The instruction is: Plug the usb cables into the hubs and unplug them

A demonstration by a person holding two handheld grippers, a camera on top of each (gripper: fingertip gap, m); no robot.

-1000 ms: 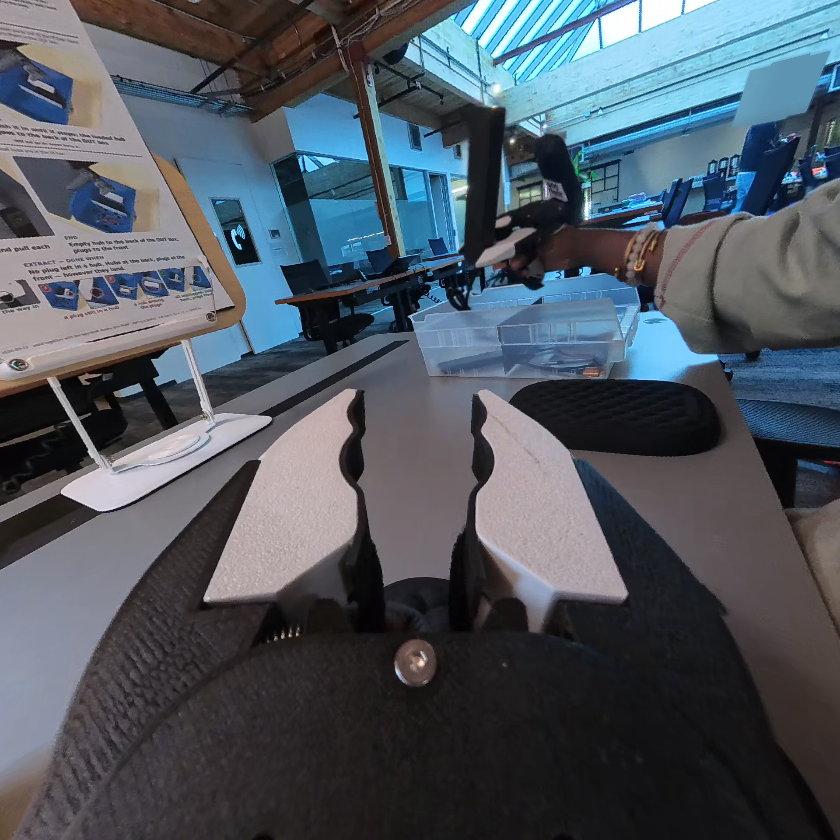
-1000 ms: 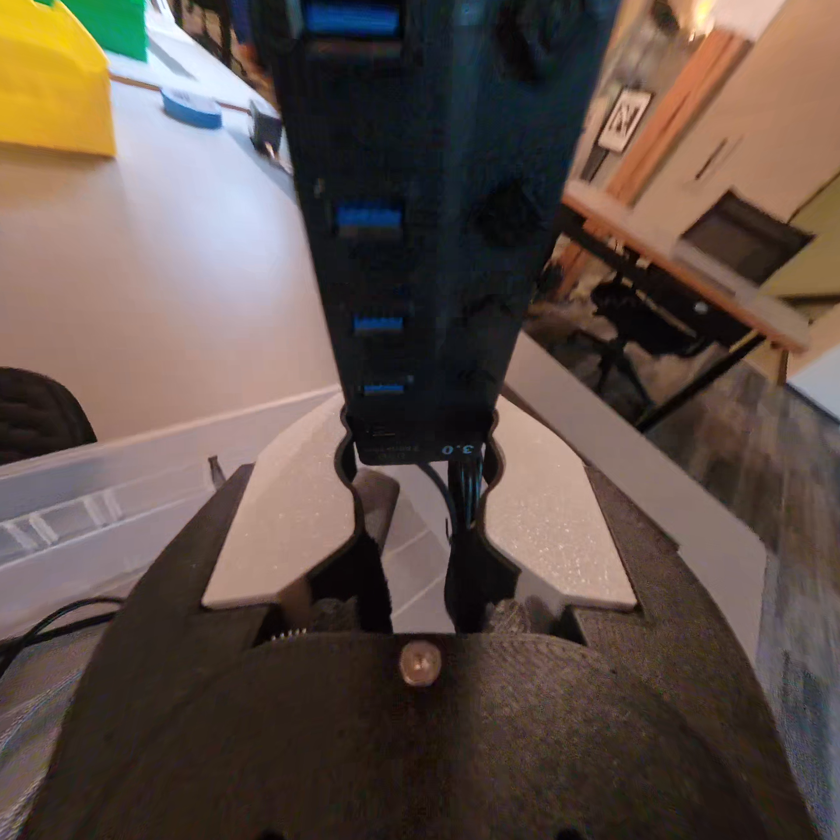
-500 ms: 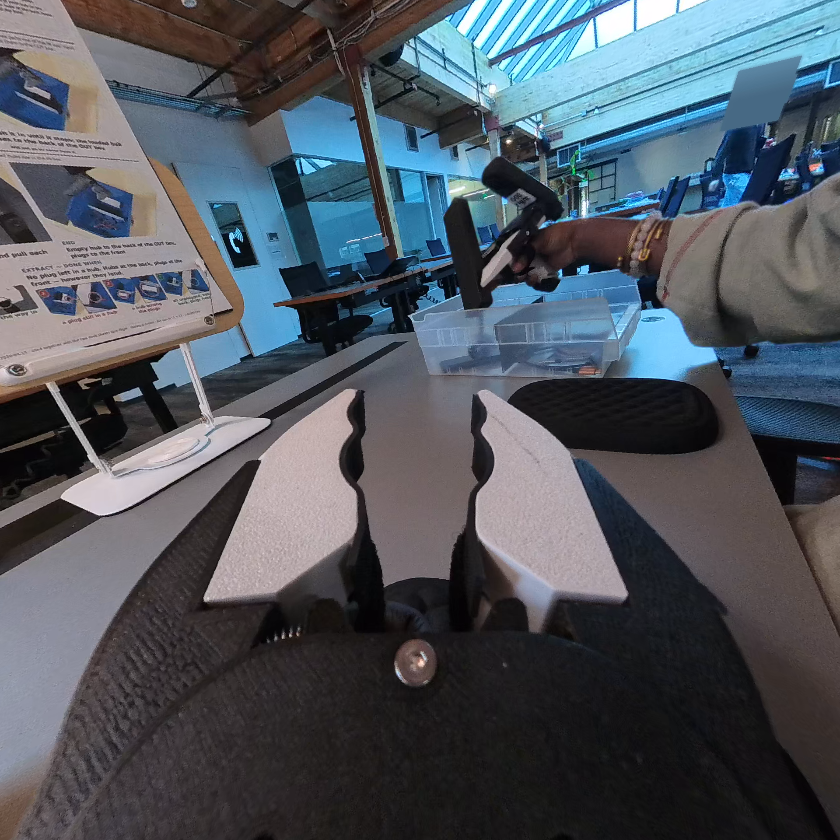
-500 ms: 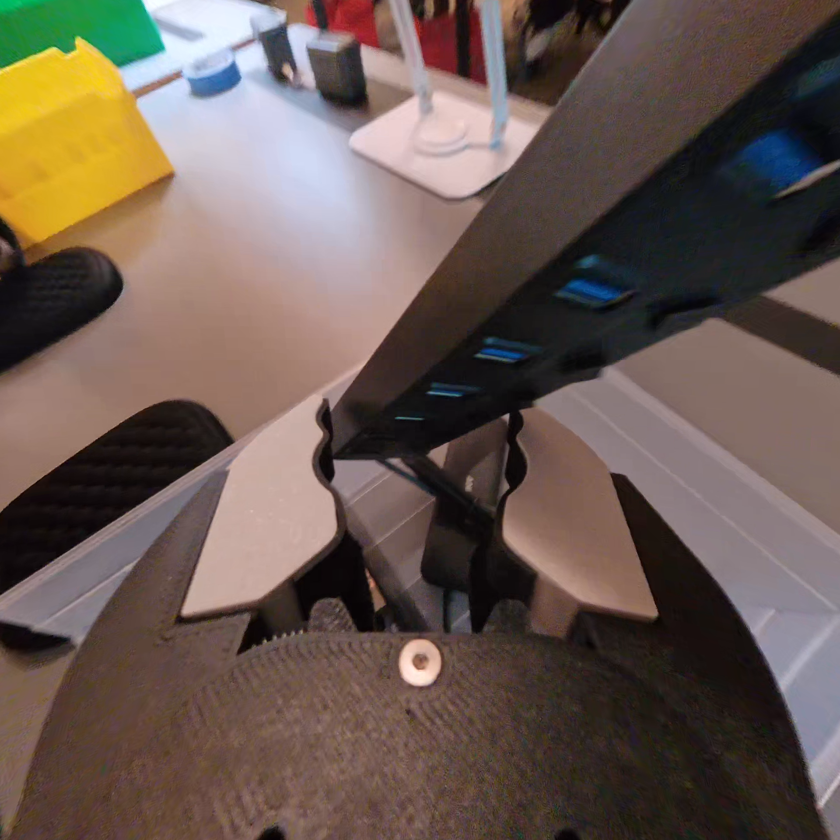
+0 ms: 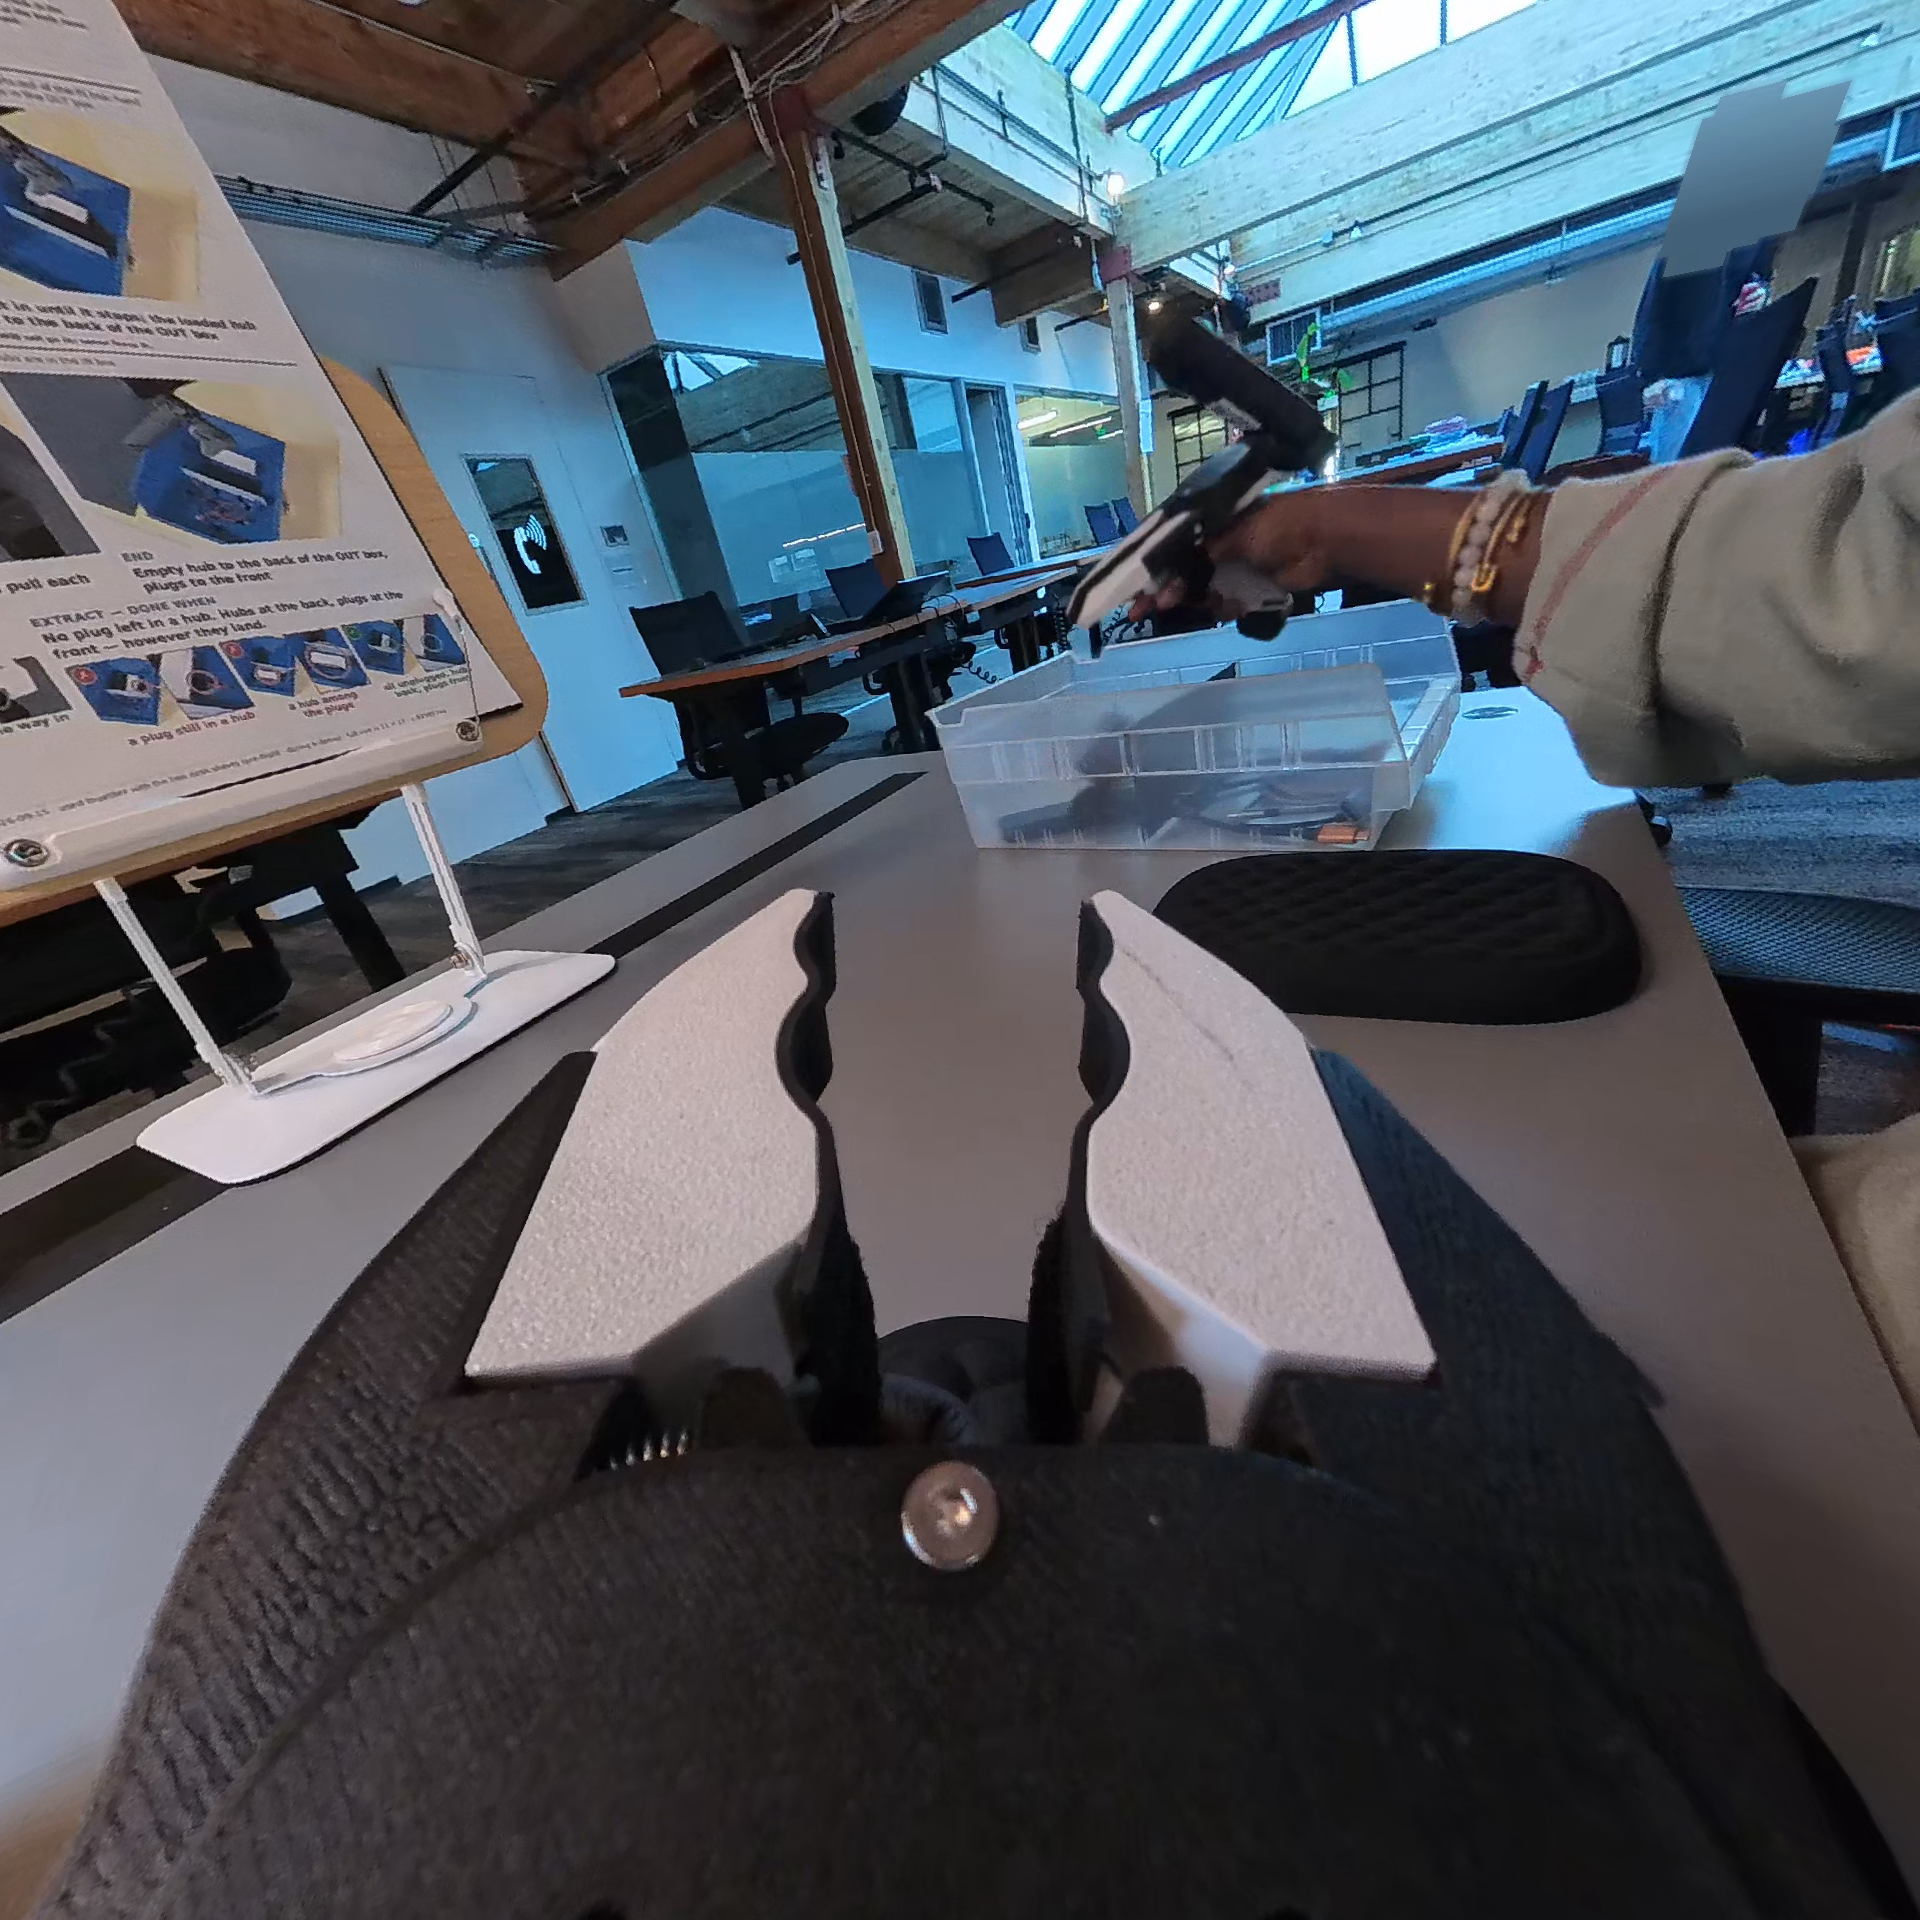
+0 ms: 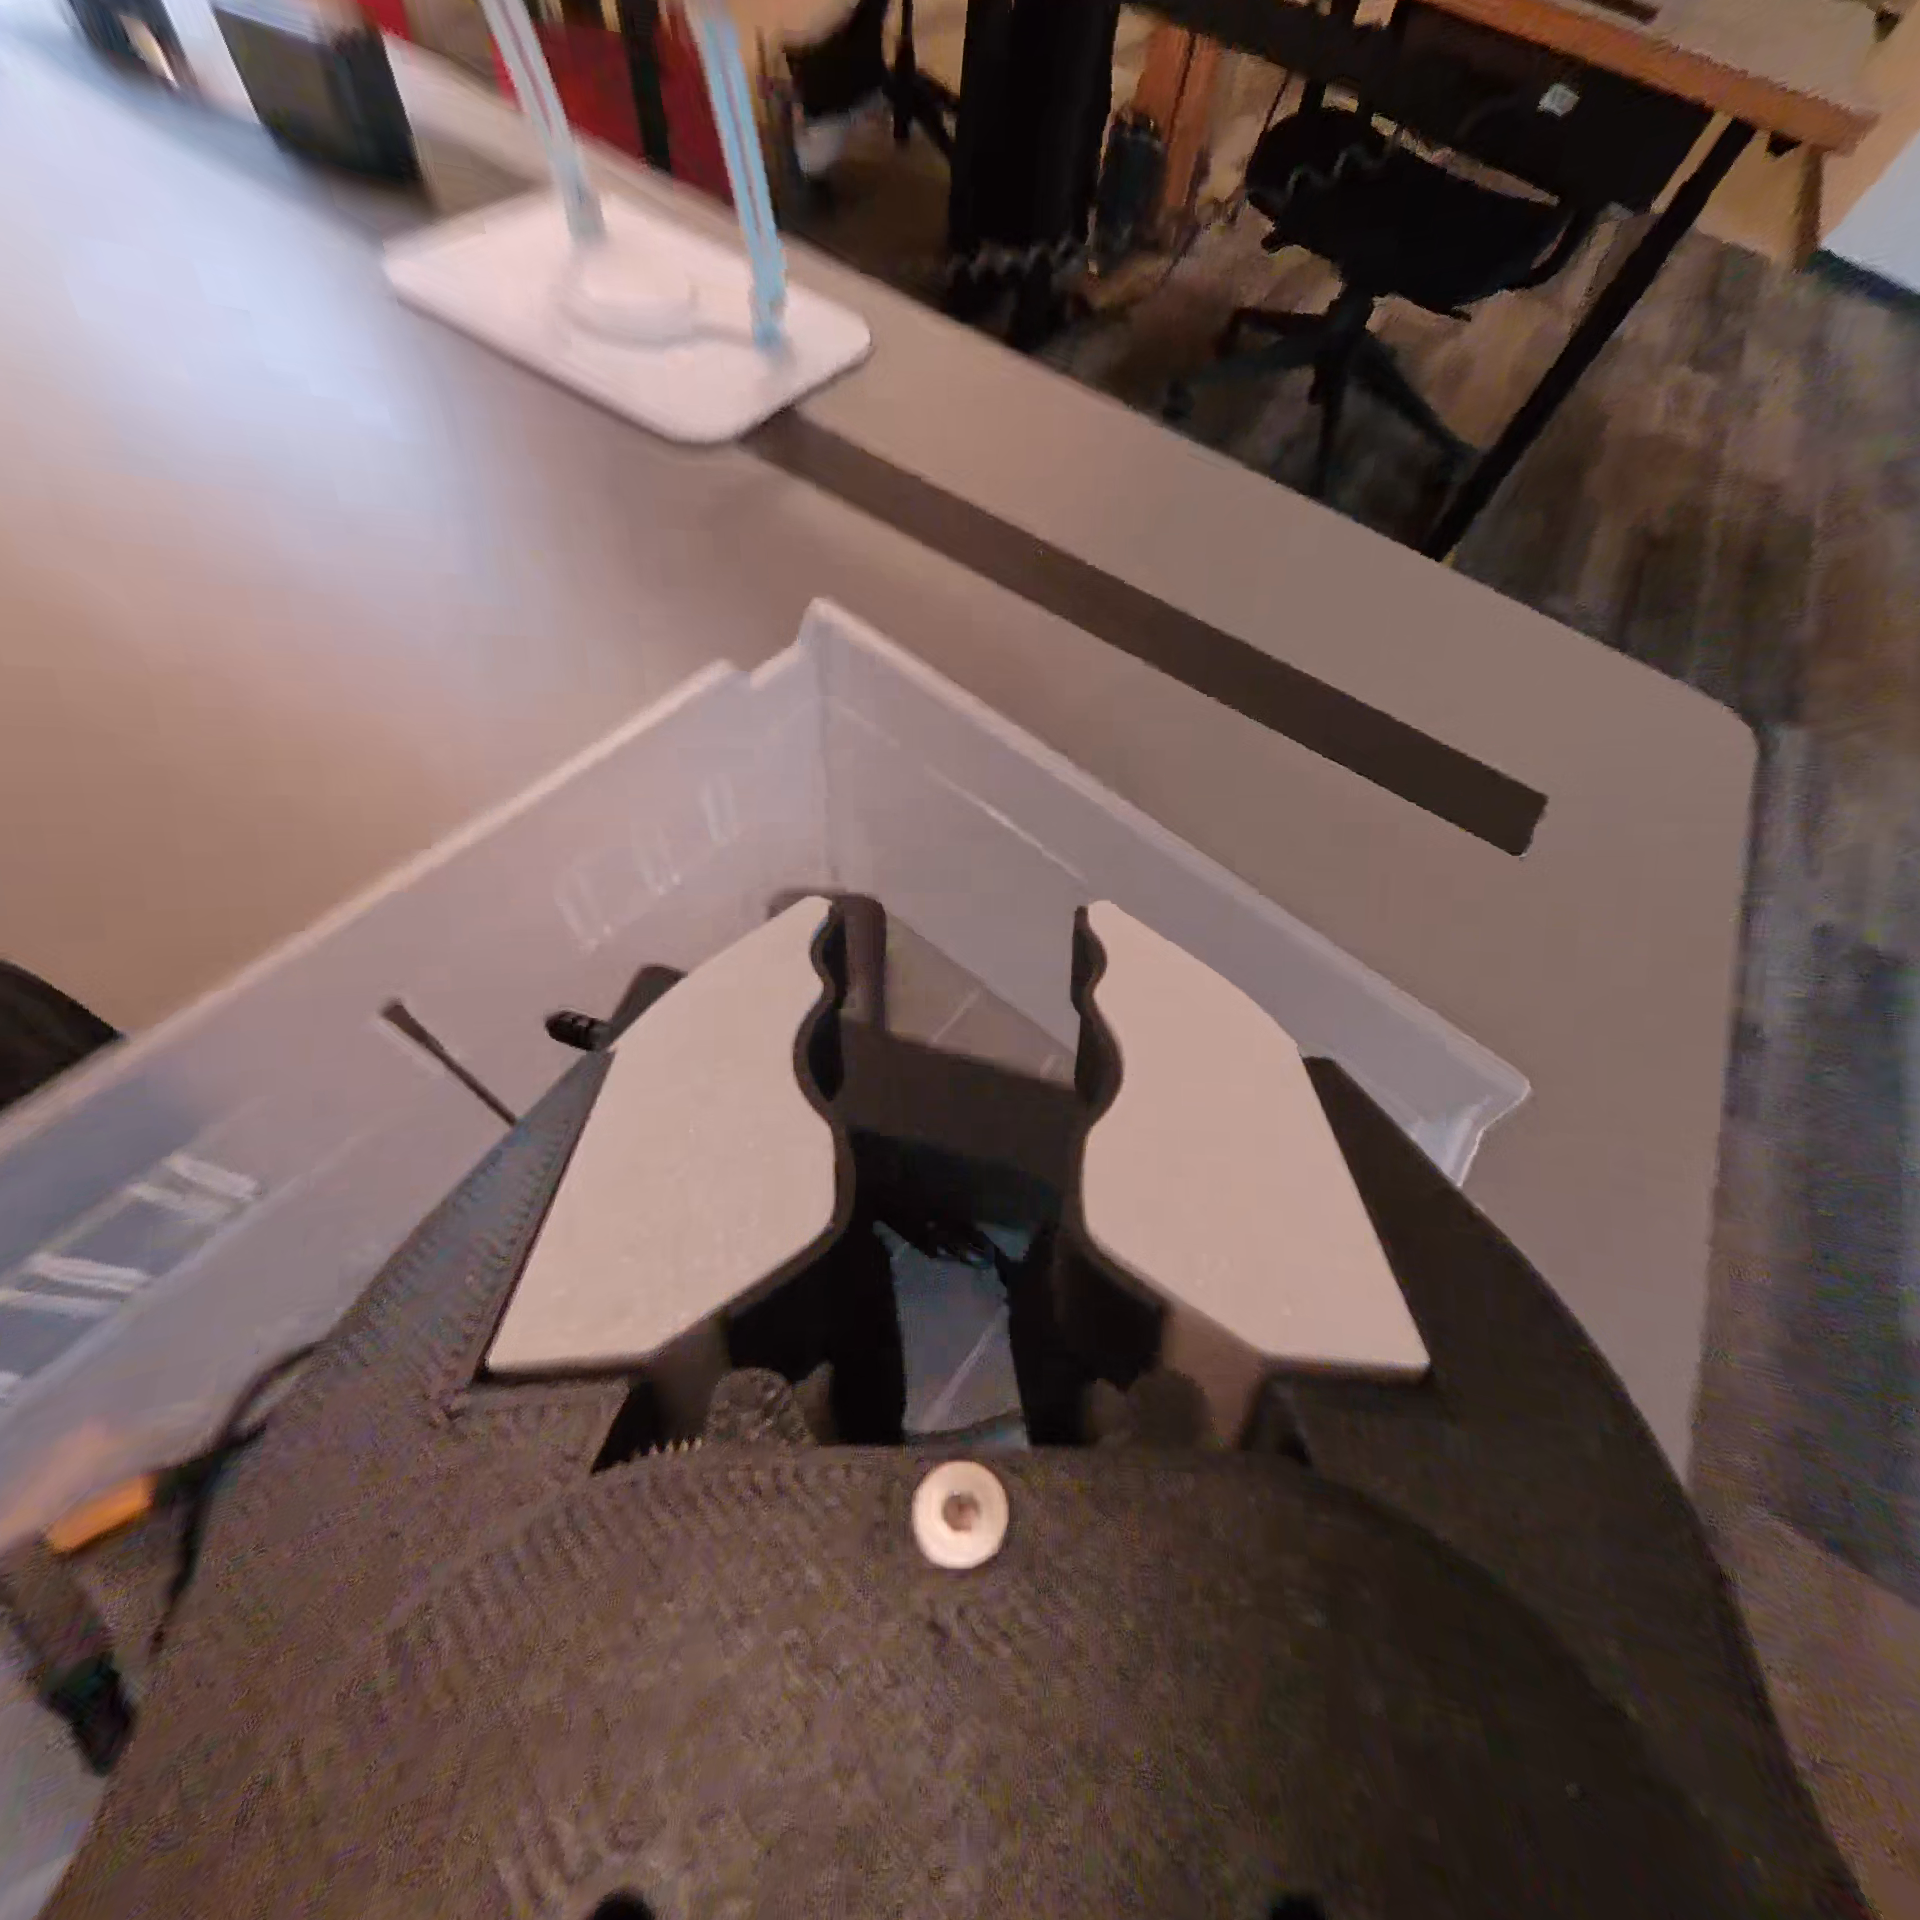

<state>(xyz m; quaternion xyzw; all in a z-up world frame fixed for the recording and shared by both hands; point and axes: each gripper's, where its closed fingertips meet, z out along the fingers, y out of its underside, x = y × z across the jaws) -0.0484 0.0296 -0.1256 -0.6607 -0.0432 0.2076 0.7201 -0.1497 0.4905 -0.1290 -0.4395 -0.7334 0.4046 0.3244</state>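
From my left gripper (image 5: 954, 914) I see its two white fingers standing apart with nothing between them, held low over the grey table (image 5: 1558, 1195). Ahead sits a clear plastic bin (image 5: 1174, 743) with dark usb cables (image 5: 1247, 816) coiled in its front compartment, and just before it lies a black ribbed pad (image 5: 1392, 935). My right gripper (image 5: 1091, 603) hangs above the bin's far side, tilted down, my hand (image 5: 1268, 540) around its grip. To the left an instruction board (image 5: 208, 468) leans on a white stand (image 5: 374, 1060). Behind is an open office with desks, dark chairs, timber beams and a skylight. From the right gripper, which looks down into a corner of the bin, the black hub (image 6: 956, 1091) fills the gap between the fingers as a dark, foreshortened block. I cannot tell whether the pads are pinching it or whether it lies in the bin just beneath them. Beyond the bin's wall the table carries a dark strip (image 6: 1143, 644) and the stand's white base, with a chair (image 6: 1403, 239) on the wood floor past the edge. This view is somewhat blurred.
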